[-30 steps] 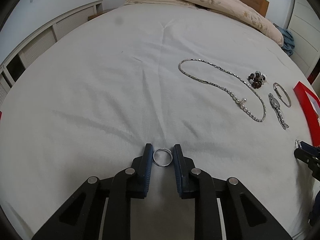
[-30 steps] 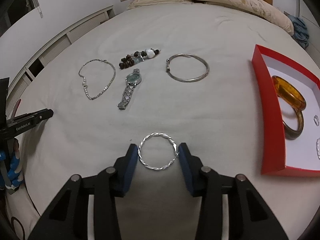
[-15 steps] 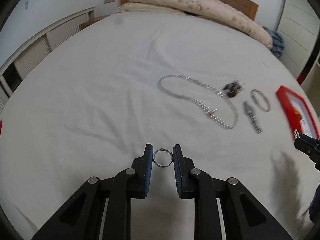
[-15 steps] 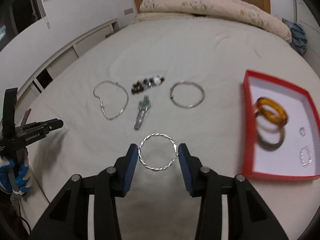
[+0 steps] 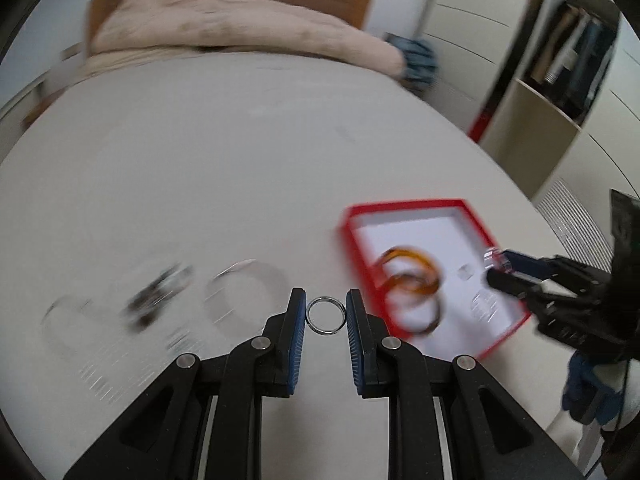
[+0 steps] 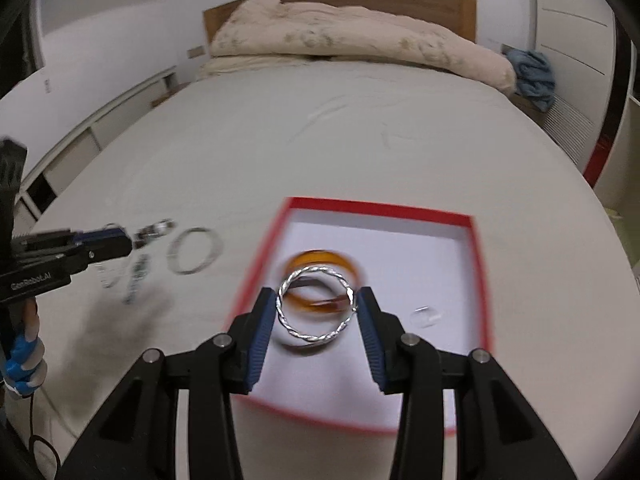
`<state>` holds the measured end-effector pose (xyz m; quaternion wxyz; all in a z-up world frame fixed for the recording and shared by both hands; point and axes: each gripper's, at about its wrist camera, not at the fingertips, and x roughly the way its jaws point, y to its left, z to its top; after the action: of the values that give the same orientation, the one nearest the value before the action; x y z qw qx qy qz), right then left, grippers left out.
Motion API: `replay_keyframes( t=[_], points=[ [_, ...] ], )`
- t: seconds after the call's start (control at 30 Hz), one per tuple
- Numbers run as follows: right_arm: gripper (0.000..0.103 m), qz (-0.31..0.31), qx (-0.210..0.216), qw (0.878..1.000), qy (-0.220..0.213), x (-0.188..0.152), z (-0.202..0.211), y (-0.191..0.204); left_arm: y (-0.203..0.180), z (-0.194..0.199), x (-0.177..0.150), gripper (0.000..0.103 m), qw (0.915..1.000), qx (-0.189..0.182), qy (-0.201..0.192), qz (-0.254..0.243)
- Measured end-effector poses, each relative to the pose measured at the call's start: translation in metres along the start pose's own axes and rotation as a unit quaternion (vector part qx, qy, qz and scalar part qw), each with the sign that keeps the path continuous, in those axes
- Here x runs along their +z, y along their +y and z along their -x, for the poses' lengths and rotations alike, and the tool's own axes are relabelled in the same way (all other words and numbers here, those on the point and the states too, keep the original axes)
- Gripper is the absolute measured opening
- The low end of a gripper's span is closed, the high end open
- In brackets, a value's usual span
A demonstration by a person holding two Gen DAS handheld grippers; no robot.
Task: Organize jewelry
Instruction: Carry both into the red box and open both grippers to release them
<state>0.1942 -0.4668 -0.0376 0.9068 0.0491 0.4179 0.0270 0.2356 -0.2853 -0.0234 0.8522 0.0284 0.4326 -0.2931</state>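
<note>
Spreading bed: the wide white-sheeted bed (image 6: pixel 280 140) fills both views, a rumpled beige floral duvet (image 6: pixel 340 44) heaped against its wooden headboard.
Box: the shallow red cardboard box with a white floor (image 6: pixel 478 264) lies on the sheet; the right wrist view looks down into it, the left wrist view sees it (image 5: pixel 404 205) to one side.
Left hand-held gripper: the left hand-held gripper (image 5: pixel 325 316) pinches a small plain silver ring (image 5: pixel 325 316) between its blue pads, above bare sheet just beside the box.
Right hand-held gripper: the right hand-held gripper (image 6: pixel 316 306) clamps a twisted silver bangle (image 6: pixel 316 306) over the box interior.
Amber bangle: a translucent amber bangle (image 6: pixel 322 260) lies in the box, behind the twisted one.
Loose pieces: only the right wrist view shows a thin silver hoop bracelet (image 6: pixel 195 250) on the sheet with any sharpness; in the left wrist view these pieces are smeared by blur.
</note>
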Motion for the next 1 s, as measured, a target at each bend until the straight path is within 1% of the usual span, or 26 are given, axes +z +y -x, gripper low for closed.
replay_keyframes(
  t=[0.1, 0.23, 0.33, 0.43, 0.5, 0.6, 0.83, 0.93, 1.0],
  points=[
    [0.04, -0.002, 0.0, 1.0, 0.015, 0.011, -0.02, -0.032, -0.035, -0.04, 0.025, 0.02, 0.9997, -0.012, 0.013, -0.02],
    [0.04, 0.004, 0.021, 0.999, 0.046, 0.024, -0.051, -0.062, -0.066, -0.097, 0.044, 0.02, 0.9977, 0.0, 0.042, -0.053],
    [0.04, 0.024, 0.033, 0.996, 0.077, 0.031, -0.074, -0.074, -0.073, -0.122, 0.048, 0.02, 0.996, 0.018, 0.059, -0.066],
    [0.04, 0.058, 0.038, 0.992, 0.108, 0.034, -0.094, -0.077, -0.07, -0.14, 0.049, 0.02, 0.9945, 0.03, 0.075, -0.066],
    [0.04, 0.081, 0.026, 0.989, 0.125, 0.035, -0.105, -0.077, -0.069, -0.15, 0.048, 0.02, 0.9935, 0.038, 0.083, -0.067],
    [0.04, 0.096, 0.019, 0.986, 0.136, 0.037, -0.113, -0.078, -0.065, -0.162, 0.044, 0.02, 0.9926, 0.045, 0.095, -0.061],
    [0.041, 0.137, 0.001, 0.979, 0.152, 0.04, -0.118, -0.074, -0.068, -0.171, 0.041, 0.021, 0.9918, 0.05, 0.093, -0.071],
    [0.043, 0.145, -0.003, 0.977, 0.159, 0.041, -0.114, -0.068, -0.068, -0.169, 0.041, 0.021, 0.992, 0.044, 0.091, -0.075],
    [0.044, 0.16, -0.011, 0.974, 0.163, 0.04, -0.11, -0.064, -0.065, -0.166, 0.041, 0.021, 0.9928, 0.04, 0.091, -0.068]
  ],
)
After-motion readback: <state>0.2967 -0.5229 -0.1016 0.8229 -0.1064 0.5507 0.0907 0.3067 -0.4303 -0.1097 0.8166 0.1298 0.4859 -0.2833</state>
